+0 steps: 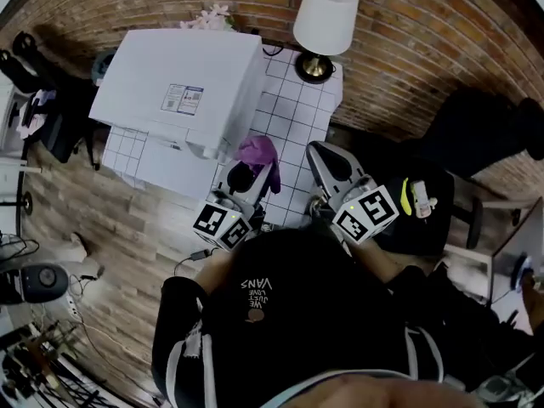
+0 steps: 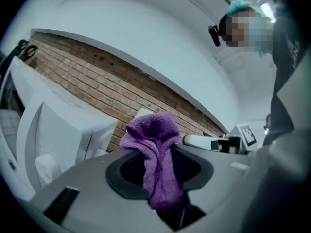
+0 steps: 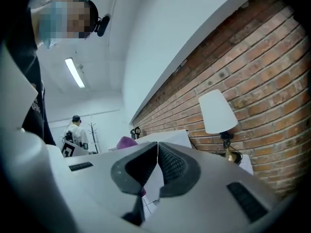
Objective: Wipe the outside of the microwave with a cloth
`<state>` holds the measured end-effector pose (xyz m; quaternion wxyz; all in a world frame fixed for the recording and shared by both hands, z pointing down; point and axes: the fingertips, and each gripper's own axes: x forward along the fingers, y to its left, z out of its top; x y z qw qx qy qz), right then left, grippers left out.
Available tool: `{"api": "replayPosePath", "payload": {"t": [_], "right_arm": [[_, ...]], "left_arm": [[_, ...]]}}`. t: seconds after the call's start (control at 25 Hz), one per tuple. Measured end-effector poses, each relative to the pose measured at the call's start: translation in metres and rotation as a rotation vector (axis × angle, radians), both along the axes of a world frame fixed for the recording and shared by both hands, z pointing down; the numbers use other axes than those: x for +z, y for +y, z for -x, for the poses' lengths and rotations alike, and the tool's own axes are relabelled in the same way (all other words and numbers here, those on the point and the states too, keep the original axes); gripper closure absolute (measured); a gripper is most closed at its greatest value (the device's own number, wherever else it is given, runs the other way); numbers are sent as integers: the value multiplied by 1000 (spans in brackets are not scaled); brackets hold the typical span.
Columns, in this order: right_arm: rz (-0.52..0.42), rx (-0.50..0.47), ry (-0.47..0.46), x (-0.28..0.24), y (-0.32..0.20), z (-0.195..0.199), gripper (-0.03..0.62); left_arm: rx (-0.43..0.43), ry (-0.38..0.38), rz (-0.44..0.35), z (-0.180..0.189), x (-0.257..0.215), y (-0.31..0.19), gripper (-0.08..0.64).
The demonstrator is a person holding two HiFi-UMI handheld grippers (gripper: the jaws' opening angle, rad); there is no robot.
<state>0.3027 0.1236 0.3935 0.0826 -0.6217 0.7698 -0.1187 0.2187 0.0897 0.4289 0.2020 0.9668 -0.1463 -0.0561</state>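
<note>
**Current state.** The left gripper (image 1: pixel 246 182) is clamped on the purple terry cloth (image 1: pixel 258 152). In the left gripper view the cloth passes down between the two pads and bunches into a soft fold above the jaw tips. The right gripper (image 3: pixel 157 155) has its jaws fully together with nothing between them, and hangs just beside the left one over the white grid-patterned table (image 1: pixel 293 113).

The white box-shaped microwave (image 1: pixel 178 87) sits on the left part of that table, in front of the brick wall (image 1: pixel 408 32). The cloth is close to the microwave's near right corner. No view confirms contact.

**Step in hand (judged): bring the cloth onto the housing and begin wiping.**

1. Present the bunched fold to the panel, not the jaw tips. Little cloth stands proud of the jaws, so a steep approach is likely to scrape hard plastic on the casing.
2. Maintain the clamp. A loose grip will probably let the cloth drag out during a stroke.
3. Use long, overlapping strokes, one face at a time.
4. Apply light pressure. The microwave may slide on the smooth table, so brace it with the closed right gripper if needed.
5. Stay clear of the white-shaded table lamp (image 1: pixel 325 15) behind the right side.
</note>
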Motion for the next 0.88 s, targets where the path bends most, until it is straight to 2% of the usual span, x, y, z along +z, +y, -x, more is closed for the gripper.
{"api": "replayPosePath", "payload": {"t": [0.16,0.32,0.4,0.52,0.68,0.88], "right_arm": [[13,-142,-3,1,-13,-13,589],[22,-258,-9,2,-23,-19,589],[31,-317,-16,4,-27,-17,589],[40,-352,-23,6,-28,-17,588],[37,-379,-35,8,-30,-12,589],[34,-396,-31,9,-31,-12,589]], "left_arm": [[-124,132,193,-7,6,-8,420],[-269,328,398,-2,10,-19,420],[-350,420,472,9,14,-23,420],[-396,492,545,18,21,-23,420],[-398,587,636,23,27,-28,420],[-403,602,654,13,33,-47,420]]}}
